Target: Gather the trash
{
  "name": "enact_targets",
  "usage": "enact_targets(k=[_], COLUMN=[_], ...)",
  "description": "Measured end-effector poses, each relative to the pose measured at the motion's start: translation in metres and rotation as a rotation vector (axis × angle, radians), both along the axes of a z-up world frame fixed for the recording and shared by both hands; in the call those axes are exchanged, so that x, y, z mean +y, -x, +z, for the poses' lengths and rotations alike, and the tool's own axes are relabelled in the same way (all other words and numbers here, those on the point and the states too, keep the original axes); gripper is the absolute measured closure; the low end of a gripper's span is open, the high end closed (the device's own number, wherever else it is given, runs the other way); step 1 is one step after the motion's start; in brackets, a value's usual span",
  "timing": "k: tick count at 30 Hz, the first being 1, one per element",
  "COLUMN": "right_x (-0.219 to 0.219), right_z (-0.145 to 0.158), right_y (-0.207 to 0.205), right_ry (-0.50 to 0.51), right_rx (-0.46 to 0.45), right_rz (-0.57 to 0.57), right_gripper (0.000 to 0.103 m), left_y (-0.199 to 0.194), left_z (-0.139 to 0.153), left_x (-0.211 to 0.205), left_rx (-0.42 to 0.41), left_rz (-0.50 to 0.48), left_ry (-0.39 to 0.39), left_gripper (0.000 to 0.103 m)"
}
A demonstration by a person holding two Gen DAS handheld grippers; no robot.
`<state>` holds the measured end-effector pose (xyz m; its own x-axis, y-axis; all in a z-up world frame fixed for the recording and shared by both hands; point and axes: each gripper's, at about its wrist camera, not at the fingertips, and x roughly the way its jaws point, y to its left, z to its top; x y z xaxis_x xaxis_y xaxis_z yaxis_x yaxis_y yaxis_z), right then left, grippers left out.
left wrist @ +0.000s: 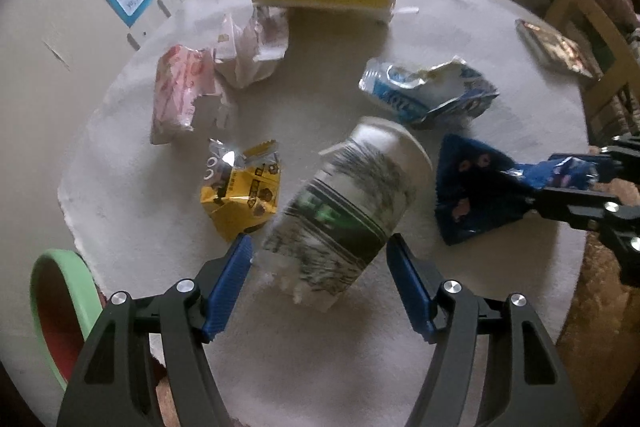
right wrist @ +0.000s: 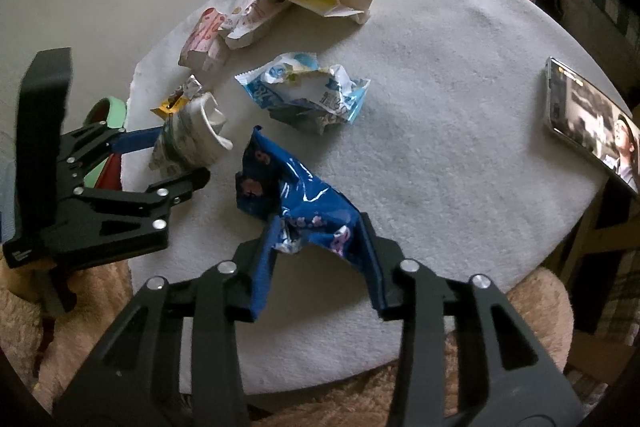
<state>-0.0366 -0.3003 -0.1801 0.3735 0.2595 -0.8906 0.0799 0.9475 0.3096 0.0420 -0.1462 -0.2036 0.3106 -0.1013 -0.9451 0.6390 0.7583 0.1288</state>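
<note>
The round bench (left wrist: 360, 347), covered in pale nubbly cloth, carries the litter. The left claw (left wrist: 319, 251) gapes wide around a tipped, crumpled paper cup (left wrist: 348, 203), gripping nothing; squeeze gently at mid-body, since thin paper buckles. The right claw (right wrist: 318, 239) has pinched the glossy, crinkled blue wrapper (right wrist: 288, 195) by its near end; lift slowly.

My left matte-black, two-fingered gripper (left wrist: 320, 247) and its right twin (right wrist: 320, 247) carry ribbed blue finger pads (left wrist: 230, 283) and round silver screws (left wrist: 451, 286).
</note>
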Motion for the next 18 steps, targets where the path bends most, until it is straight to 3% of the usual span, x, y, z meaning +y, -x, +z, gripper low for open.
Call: enact_targets(k=[2,4,13,18], right_x=[0.001,0.001,0.001,0.003], right_z=[-0.001,-0.002,-0.005,-0.006], right_y=[-0.001,-0.001,-0.001,-0.002], right_ry=[0.001,0.002,0.002,-0.003], right_rx=[0.002,0.005,0.015,0.015], right_rz=[0.0,0.0,0.005,0.015], right_gripper=[0.062,0.062,0.047,0.045], left_y=[-0.001,0.001,0.014,0.023], left_z=[-0.001,0.002,0.03,0.051], left_x=[-0.003,-0.004,0.018,0.04], left_rx=[-0.002,-0.009,-0.032,-0.05], left_rz=[-0.009,-0.007,0.098,0.177], left_ry=[-0.013,-0.003,0.156,0.241], left_gripper=[0.04,0.05,0.054,0.054])
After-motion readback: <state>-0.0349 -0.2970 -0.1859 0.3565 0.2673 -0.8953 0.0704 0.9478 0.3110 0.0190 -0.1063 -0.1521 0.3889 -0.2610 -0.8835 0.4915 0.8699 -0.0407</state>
